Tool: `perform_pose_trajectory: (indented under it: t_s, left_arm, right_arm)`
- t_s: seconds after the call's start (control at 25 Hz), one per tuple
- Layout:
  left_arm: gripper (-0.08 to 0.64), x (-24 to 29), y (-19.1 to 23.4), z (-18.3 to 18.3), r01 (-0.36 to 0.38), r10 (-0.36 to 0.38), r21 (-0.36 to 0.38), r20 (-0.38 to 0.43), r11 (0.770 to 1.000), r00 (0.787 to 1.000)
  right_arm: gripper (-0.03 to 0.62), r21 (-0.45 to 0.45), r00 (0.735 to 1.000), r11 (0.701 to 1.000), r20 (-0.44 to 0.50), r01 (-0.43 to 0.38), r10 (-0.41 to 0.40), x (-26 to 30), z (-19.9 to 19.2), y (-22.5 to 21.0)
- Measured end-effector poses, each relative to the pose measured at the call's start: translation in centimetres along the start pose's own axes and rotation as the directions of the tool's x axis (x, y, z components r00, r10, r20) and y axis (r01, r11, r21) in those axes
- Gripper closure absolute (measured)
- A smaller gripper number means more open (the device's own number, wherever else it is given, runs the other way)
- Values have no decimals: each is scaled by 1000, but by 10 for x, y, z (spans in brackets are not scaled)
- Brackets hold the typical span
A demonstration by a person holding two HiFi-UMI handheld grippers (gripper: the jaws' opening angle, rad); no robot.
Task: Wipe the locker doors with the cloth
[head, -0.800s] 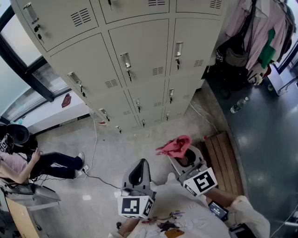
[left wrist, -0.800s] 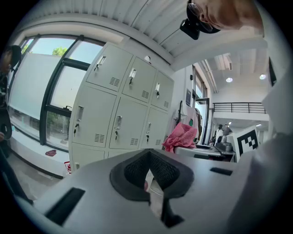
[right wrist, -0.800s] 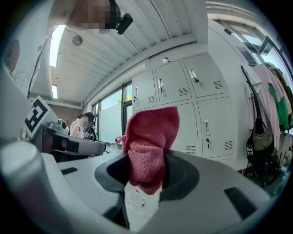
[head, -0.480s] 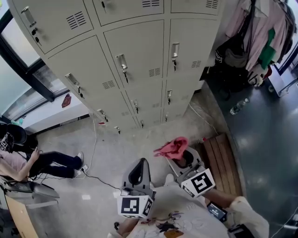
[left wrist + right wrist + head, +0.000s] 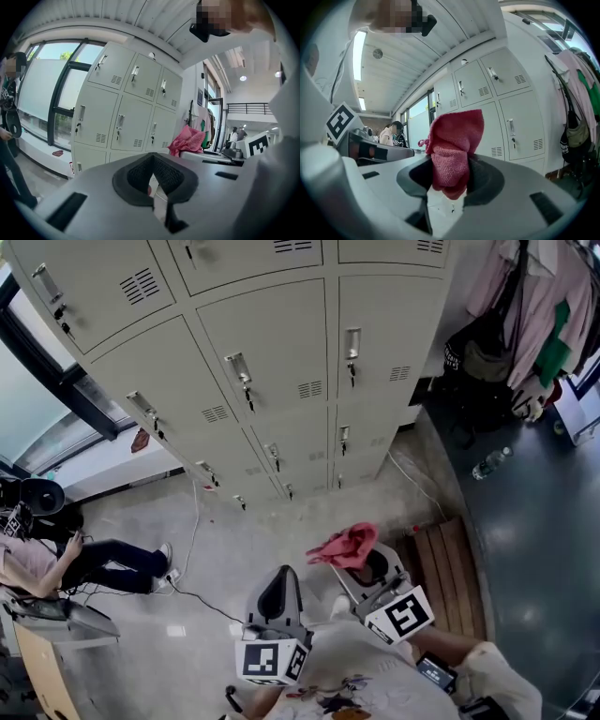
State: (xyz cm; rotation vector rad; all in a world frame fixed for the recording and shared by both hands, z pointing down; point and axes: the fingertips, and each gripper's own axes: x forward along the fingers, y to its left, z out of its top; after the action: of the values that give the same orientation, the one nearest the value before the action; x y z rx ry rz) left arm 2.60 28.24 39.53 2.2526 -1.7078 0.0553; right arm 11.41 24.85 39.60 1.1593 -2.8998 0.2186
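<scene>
A bank of beige locker doors (image 5: pixel 272 352) with handles and vents fills the upper part of the head view; the same locker doors (image 5: pixel 126 108) stand ahead in the left gripper view and the locker doors (image 5: pixel 506 112) in the right gripper view. My right gripper (image 5: pixel 361 559) is shut on a bunched pink cloth (image 5: pixel 344 544), held well short of the lockers; the pink cloth (image 5: pixel 451 150) sticks up between the black pads. My left gripper (image 5: pixel 279 592) is beside it, shut with nothing in it, and the cloth (image 5: pixel 190 139) shows to its right.
Clothes and bags (image 5: pixel 525 324) hang at the right of the lockers. A wooden pallet (image 5: pixel 450 568) lies on the floor at the right, a bottle (image 5: pixel 489 463) past it. A seated person (image 5: pixel 66 563) is at the left, with cables (image 5: pixel 192 521) across the floor.
The view has shifted slightly: the lockers sit a bit higher and closer in the frame. Both grippers keep the same pose, the right still holding the cloth.
</scene>
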Motion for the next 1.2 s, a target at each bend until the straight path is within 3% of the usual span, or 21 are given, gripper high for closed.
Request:
perform_pose_trajectory:
  t_s: [0.2, 0.48, 0.88, 1.2]
  left_arm:
    - [554, 37, 24, 5, -16, 16, -9, -4, 1000, 1000]
    - [554, 111, 76, 32, 34, -34, -1, 16, 999, 999]
    - [554, 196, 163, 101, 112, -113, 43, 40, 993, 993]
    - [554, 237, 200, 130, 118, -121, 58, 65, 991, 990]
  right_arm:
    - [430, 7, 1000, 1000, -9, -10, 11, 39, -1, -23]
    - [430, -19, 999, 999, -29, 31, -31, 121, 4, -59]
    - [430, -62, 995, 993, 23, 98, -96, 268, 53, -97]
    - [431, -176, 996, 982, 58, 73, -63, 347, 109, -96]
